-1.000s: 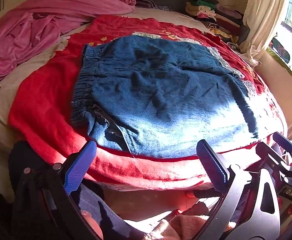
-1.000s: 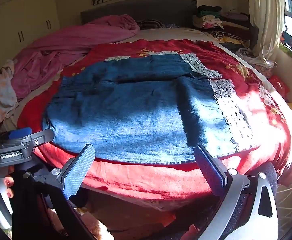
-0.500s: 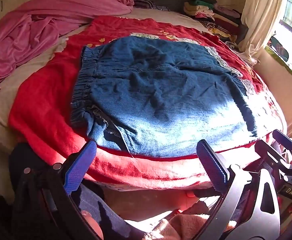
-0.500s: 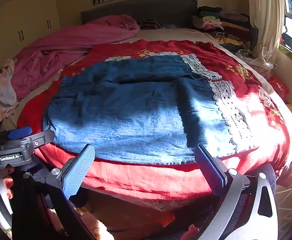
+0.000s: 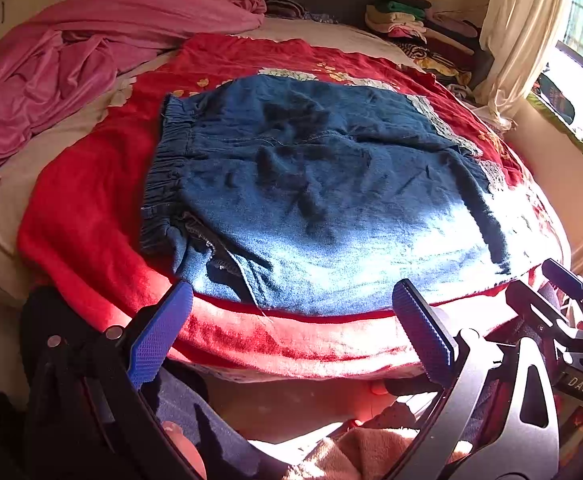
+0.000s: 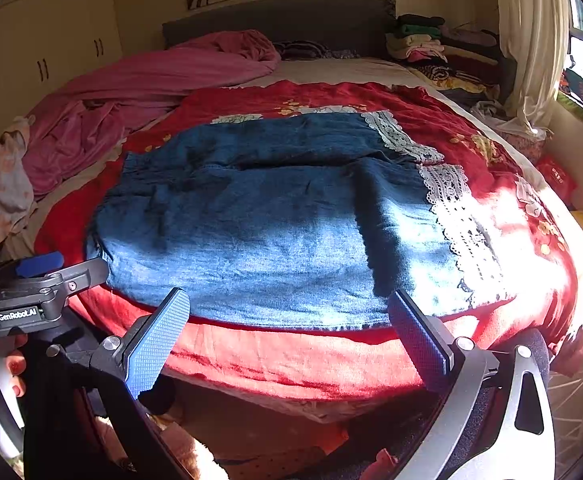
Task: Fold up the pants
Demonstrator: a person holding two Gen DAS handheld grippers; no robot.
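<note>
Blue denim pants (image 5: 323, 200) lie flat across a red blanket (image 5: 91, 208) on the bed, elastic waistband at the left, white lace cuffs (image 6: 451, 208) at the right. They also show in the right wrist view (image 6: 259, 232). My left gripper (image 5: 291, 320) is open and empty, just short of the pants' near edge by the waistband end. My right gripper (image 6: 289, 324) is open and empty, just short of the near edge toward the cuff end. Each gripper appears at the edge of the other's view.
A crumpled pink sheet (image 6: 139, 92) lies at the bed's back left. Stacked folded clothes (image 6: 439, 44) sit at the back right by the headboard. A curtain (image 6: 531, 40) and window are on the right. The blanket's edge hangs over the bed's front.
Both grippers have stayed almost still; the views shifted only slightly. The pants have not moved.
</note>
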